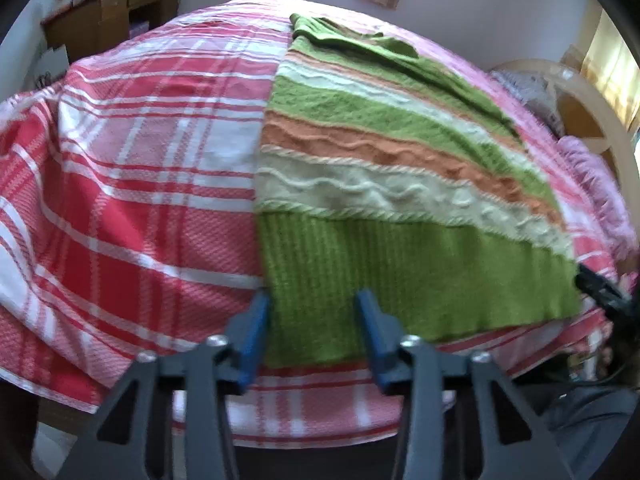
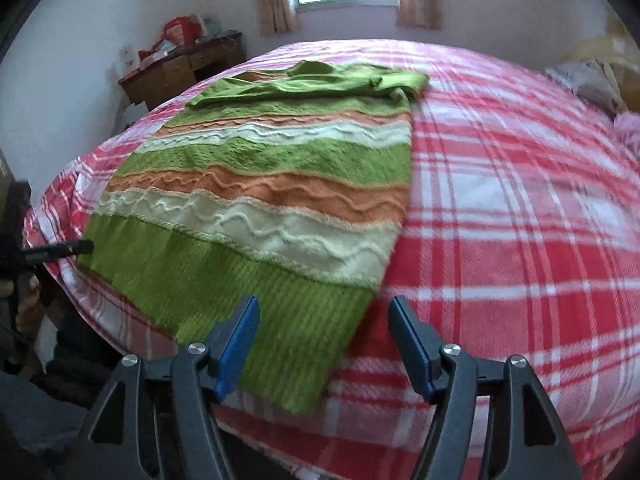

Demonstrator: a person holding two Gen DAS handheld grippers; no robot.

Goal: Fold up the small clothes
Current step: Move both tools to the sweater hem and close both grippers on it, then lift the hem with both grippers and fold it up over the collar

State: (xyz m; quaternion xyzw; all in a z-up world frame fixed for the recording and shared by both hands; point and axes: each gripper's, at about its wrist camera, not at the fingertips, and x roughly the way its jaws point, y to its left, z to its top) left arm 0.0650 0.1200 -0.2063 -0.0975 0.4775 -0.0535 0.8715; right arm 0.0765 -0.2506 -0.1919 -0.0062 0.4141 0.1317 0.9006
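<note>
Sweater (image 1: pixel 384 184): striped green, orange and cream knit, flat on the plaid bed (image 1: pixel 152 168) (sleeves folded across the top).
Left tool (image 1: pixel 312 300): narrowed, straddling the hem's left corner, grip unclear.
Right tool (image 2: pixel 324 308): wide, over the hem's right corner.

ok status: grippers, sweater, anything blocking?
Left gripper open over sweater hem corner, not pinching. Right gripper open at the opposite hem corner. Sweater flat on plaid bedspread, sleeves folded in. Nothing blocking.
</note>
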